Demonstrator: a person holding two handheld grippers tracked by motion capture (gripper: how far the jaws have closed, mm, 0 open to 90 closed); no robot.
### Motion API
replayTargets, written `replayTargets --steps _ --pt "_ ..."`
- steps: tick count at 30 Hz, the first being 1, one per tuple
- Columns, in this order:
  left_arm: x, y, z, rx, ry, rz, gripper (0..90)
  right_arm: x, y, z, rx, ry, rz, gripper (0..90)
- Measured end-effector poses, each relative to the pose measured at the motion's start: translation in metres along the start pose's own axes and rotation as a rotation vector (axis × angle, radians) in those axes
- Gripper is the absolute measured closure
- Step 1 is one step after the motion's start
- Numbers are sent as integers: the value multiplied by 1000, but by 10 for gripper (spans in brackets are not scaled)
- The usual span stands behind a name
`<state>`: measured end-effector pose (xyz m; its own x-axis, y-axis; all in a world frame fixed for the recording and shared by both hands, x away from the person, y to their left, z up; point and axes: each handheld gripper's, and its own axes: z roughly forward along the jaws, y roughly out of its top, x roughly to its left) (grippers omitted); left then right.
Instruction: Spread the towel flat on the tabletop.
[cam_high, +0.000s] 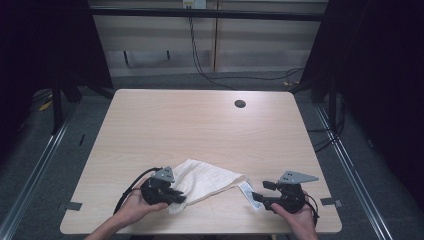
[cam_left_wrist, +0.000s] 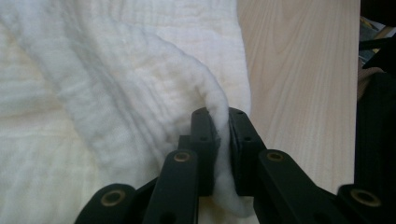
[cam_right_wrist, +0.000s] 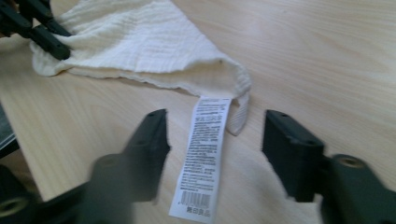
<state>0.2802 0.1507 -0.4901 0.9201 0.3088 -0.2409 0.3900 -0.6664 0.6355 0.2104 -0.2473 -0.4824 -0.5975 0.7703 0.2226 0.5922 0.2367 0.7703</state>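
My left gripper (cam_left_wrist: 223, 140) is pinching a fold of the white muslin cloth (cam_high: 205, 180) near the table's (cam_high: 200, 125) front edge. My right gripper (cam_right_wrist: 215, 149) stands open astride the cloth's care label (cam_right_wrist: 203, 163), whose long axis runs straight between the jaws.

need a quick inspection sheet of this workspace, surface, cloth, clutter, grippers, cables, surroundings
surface: light wood table with a round hole near the far edge
job's things: cream cloth bunched at the near edge; its white care label lies flat on the table
clutter: nothing seen
grippers: left gripper pinches a fold of the cloth; right gripper is open, jaws either side of the label, not touching it
cables: black cable trails from the left gripper; more cables on the floor behind
surroundings: dark frame, grey floor
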Motion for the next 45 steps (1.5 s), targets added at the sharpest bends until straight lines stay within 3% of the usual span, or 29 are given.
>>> replayTargets --steps 4,6,7,9,13,16,21,25,27,31,32,35,38,39,43,45 --pt "5 0 0 -43 -35 -21 675 2 6 1 -16 14 -23 531" --pt "6 1 -2 -48 -26 -21 563 2 13 4 -4 -2 -40 547" --pt "6 2 -6 -85 -14 -32 520 0 16 6 1 -3 -43 552" --pt "5 2 -12 -106 -13 -27 476 -3 24 11 12 0 -47 571" --pt "1 1 -25 -160 -3 -20 451 -10 38 26 13 1 -69 630" --pt "0 0 -30 -182 -1 -21 451 -19 35 39 -17 18 -43 642" --pt "-8 -3 -35 -209 -11 -9 484 -24 33 47 10 28 -50 636" --pt "-12 -5 -32 -195 -20 11 517 -27 31 51 26 19 -52 626" --pt "-14 -5 -34 -202 -38 32 614 -29 28 54 36 20 -57 671" --pt "-17 -5 -33 -206 -63 46 663 -28 26 58 50 27 -71 712" --pt "-17 -5 -33 -206 -63 46 662 -28 26 58 50 27 -71 712" --pt "-19 -7 -26 -163 -68 72 635 -30 25 60 51 48 -29 849" --pt "-22 -10 -22 -126 -72 83 582 -29 26 59 44 36 -25 871" --pt "-22 -15 -21 -111 -46 83 554 -29 27 58 34 30 -8 874" --pt "-22 -21 -16 -85 -17 104 520 -28 27 56 28 27 -12 873" --pt "-23 -21 -12 -61 -1 134 523 -27 28 56 19 29 -11 873"
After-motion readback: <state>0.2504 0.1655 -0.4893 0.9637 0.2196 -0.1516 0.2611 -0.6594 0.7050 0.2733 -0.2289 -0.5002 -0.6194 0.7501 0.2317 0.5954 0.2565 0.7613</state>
